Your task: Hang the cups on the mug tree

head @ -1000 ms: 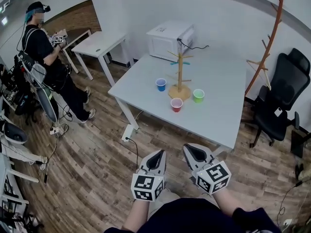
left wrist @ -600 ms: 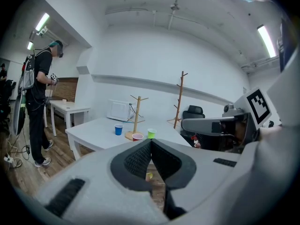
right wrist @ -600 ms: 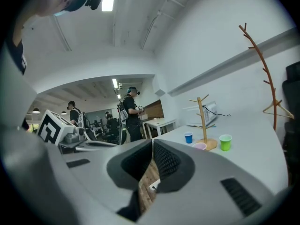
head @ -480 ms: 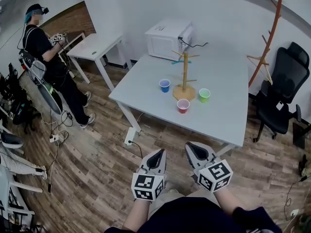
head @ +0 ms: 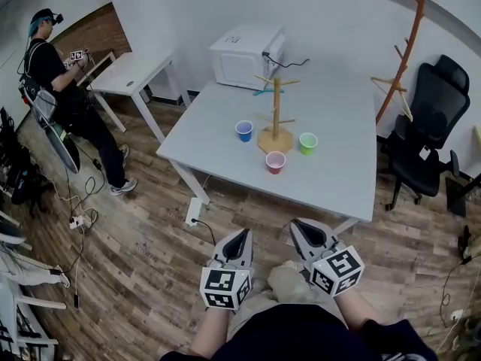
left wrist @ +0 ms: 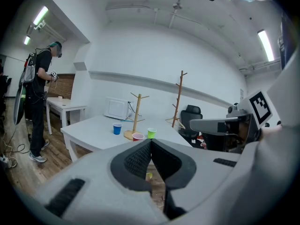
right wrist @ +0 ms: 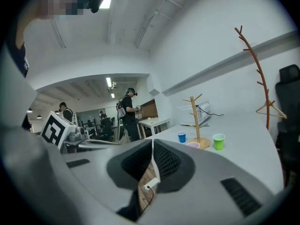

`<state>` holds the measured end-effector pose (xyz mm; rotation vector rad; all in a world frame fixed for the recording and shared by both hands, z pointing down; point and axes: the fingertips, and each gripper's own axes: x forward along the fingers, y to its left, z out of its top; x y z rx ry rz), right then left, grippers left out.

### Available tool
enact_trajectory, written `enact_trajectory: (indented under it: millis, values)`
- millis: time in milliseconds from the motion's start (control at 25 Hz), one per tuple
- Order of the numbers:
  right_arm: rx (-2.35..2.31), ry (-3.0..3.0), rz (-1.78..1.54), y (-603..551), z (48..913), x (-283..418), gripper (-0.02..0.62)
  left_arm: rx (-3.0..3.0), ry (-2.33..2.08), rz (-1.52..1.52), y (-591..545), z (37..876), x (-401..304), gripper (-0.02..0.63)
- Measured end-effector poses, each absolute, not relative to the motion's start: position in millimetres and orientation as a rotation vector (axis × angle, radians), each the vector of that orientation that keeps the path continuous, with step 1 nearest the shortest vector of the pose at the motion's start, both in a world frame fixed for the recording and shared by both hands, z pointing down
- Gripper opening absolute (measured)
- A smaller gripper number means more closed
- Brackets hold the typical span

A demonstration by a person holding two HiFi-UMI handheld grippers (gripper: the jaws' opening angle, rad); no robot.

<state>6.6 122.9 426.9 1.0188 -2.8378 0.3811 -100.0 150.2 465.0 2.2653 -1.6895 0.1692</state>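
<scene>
A wooden mug tree [head: 275, 115] stands on the white table [head: 338, 171] with three cups around its base: a blue cup [head: 244, 131] to its left, a red cup [head: 276, 162] in front, a green cup [head: 308, 143] to its right. The tree [left wrist: 135, 115] and cups also show far off in both gripper views, the green cup [right wrist: 218, 141] rightmost. My left gripper [head: 238, 241] and right gripper [head: 304, 235] are held side by side near my body, well short of the table's near edge. Both are shut with nothing between their jaws.
A white microwave [head: 246, 56] sits at the table's far end. A black office chair [head: 422, 145] and a tall coat stand [head: 406, 47] are to the right. A person [head: 64, 96] stands at the left by a second white table [head: 131, 77]. Cables and a power strip [head: 194, 210] lie on the wood floor.
The view has shifted, so the table and mug tree sit slightly differently in the head view. Both grippers have sunk a little in the picture and stay shut.
</scene>
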Motion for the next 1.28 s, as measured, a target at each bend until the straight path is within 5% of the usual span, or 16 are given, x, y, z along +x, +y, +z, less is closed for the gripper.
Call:
enact_trajectory:
  millis: [1280]
  values:
    - [1.233,-2.693,0.433,-91,455,38,0.031,2.356,-1.591,0.236,-64,470,-100,0.018]
